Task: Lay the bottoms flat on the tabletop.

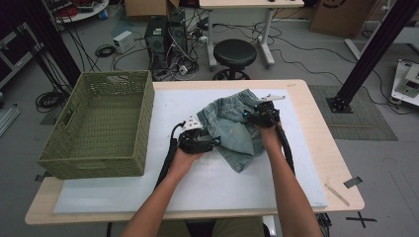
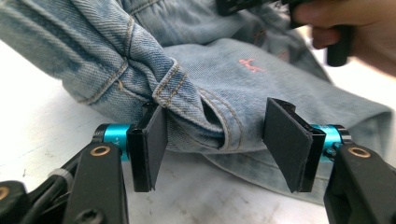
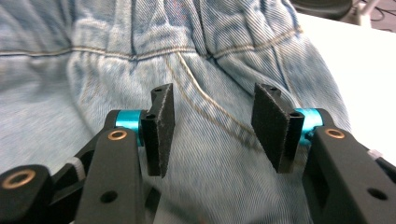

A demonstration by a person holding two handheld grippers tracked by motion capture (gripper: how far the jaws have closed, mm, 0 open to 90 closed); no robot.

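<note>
The surface (image 1: 296, 163) carries a green basket (image 1: 104, 123) at its left and crumpled denim shorts (image 1: 232, 131) mid-right. Soft, floppy cloth, best pinched at thick seams or the waistband. The left tool (image 2: 215, 140) gapes around a folded hem; the right tool (image 3: 212, 128) hovers released over a pocket seam

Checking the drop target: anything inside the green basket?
The green woven basket looks empty in the high view: bare woven floor. Its near wall hides the front strip of the floor. The denim shorts lie on the table beside it.
</note>
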